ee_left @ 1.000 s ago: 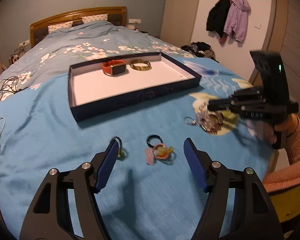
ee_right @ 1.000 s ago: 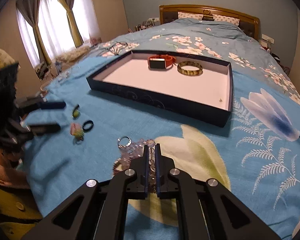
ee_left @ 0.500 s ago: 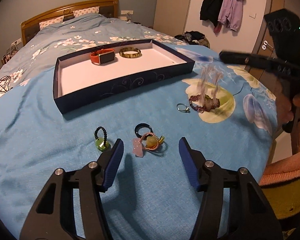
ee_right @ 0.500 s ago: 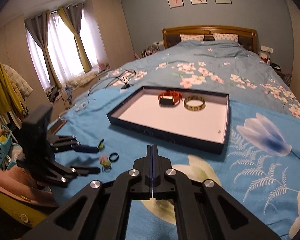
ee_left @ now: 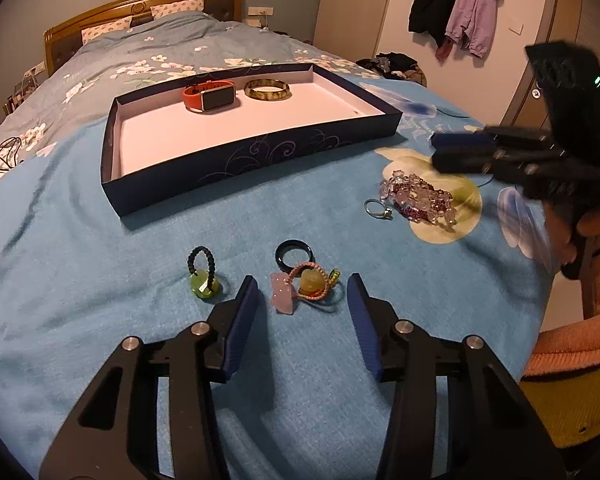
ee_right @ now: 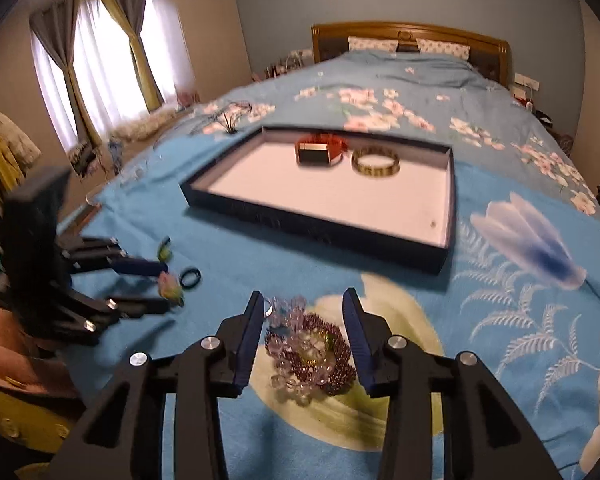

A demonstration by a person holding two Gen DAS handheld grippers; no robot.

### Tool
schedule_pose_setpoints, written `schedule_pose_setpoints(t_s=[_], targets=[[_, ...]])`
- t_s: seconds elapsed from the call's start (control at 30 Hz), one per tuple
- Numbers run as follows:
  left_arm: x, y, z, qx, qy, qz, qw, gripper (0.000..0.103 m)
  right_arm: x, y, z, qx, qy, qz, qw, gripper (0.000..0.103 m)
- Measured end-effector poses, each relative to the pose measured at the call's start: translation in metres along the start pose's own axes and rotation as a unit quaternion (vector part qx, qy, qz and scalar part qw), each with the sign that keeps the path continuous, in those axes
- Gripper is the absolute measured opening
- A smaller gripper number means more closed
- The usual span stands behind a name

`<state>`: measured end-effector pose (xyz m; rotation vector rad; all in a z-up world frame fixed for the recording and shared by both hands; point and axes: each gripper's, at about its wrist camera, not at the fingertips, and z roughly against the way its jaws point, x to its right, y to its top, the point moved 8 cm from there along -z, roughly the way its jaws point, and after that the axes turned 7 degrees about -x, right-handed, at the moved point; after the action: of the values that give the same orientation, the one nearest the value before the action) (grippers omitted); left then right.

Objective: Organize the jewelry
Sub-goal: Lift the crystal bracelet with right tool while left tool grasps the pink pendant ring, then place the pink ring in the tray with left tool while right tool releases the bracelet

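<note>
Between the right claw's [ee_right: 303,322] spread fingers lies a beaded bracelet [ee_right: 312,350].

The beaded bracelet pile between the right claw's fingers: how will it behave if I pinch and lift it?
The beaded bracelets look like loose strands heaped together, so they will probably droop and dangle. Smooth, glassy beads may slip between the right claw pads. One strand could stay behind.
</note>
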<state>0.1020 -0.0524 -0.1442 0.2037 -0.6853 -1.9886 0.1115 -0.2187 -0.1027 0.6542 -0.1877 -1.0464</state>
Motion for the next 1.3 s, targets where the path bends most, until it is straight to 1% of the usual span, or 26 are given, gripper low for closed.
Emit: schedule_pose_setpoints(t_s=[0.1, 0.17, 0.2, 0.23, 0.27, 0.3, 0.37, 0.4, 0.43, 0.5, 0.73, 0.9, 1.1, 1.3], targets=[[-0.001, 0.000, -0.001, -0.001, -0.002, 0.002, 1.0000, 0.040, -0.001, -0.003, -0.012, -0.014, -0.002, 0.001, 1.000, 0.037], [-0.002, 0.000, -0.001, -0.002, -0.006, 0.005, 1.0000, 0.040, -0.001, -0.006, -0.019, -0.022, 0.001, 0.001, 1.000, 0.032], [-0.002, 0.000, -0.002, -0.002, -0.007, 0.006, 1.0000, 0.040, -0.001, -0.006, -0.021, -0.025, 0.002, 0.000, 1.000, 0.024], [-0.002, 0.000, -0.002, -0.003, -0.008, 0.007, 0.9999, 0.040, -0.002, -0.007, -0.023, -0.027, 0.005, -0.001, 1.000, 0.019], [-0.002, 0.000, -0.003, -0.004, -0.010, 0.007, 0.9999, 0.040, -0.002, -0.007, -0.023, -0.027, 0.008, -0.002, 1.000, 0.009], [-0.002, 0.001, -0.003, -0.004, -0.011, 0.007, 0.9999, 0.040, -0.002, -0.007, -0.022, -0.026, 0.009, -0.002, 1.000, 0.008], [-0.003, 0.001, -0.004, -0.004, -0.010, 0.008, 0.9999, 0.039, -0.002, -0.006, -0.017, -0.018, 0.011, -0.005, 1.000, 0.008], [-0.003, 0.002, -0.004, -0.005, -0.008, 0.008, 0.9999, 0.033, -0.002, -0.006, -0.013, -0.013, 0.015, -0.006, 1.000, 0.008], [-0.003, 0.002, -0.004, -0.004, -0.007, 0.008, 0.9999, 0.030, -0.002, -0.005, -0.009, -0.009, 0.016, -0.008, 1.000, 0.008], [-0.003, 0.002, -0.004, -0.003, -0.008, 0.008, 0.9999, 0.026, -0.002, -0.003, -0.001, 0.001, 0.018, -0.011, 1.000, 0.008], [0.000, -0.001, 0.002, 0.002, -0.002, 0.008, 1.0000, 0.025, -0.003, 0.005, 0.022, 0.031, 0.030, -0.019, 0.999, 0.008], [-0.001, 0.000, 0.014, 0.017, 0.003, 0.009, 0.9998, 0.025, -0.005, 0.012, 0.034, 0.046, 0.033, -0.018, 0.998, 0.008], [-0.002, 0.010, 0.031, 0.041, 0.012, 0.011, 0.9990, 0.025, -0.011, 0.020, 0.046, 0.064, 0.040, -0.012, 0.997, 0.008], [-0.001, 0.024, 0.037, 0.055, 0.027, 0.003, 0.9981, 0.025, -0.012, 0.032, 0.056, 0.082, 0.043, -0.011, 0.996, 0.008]])
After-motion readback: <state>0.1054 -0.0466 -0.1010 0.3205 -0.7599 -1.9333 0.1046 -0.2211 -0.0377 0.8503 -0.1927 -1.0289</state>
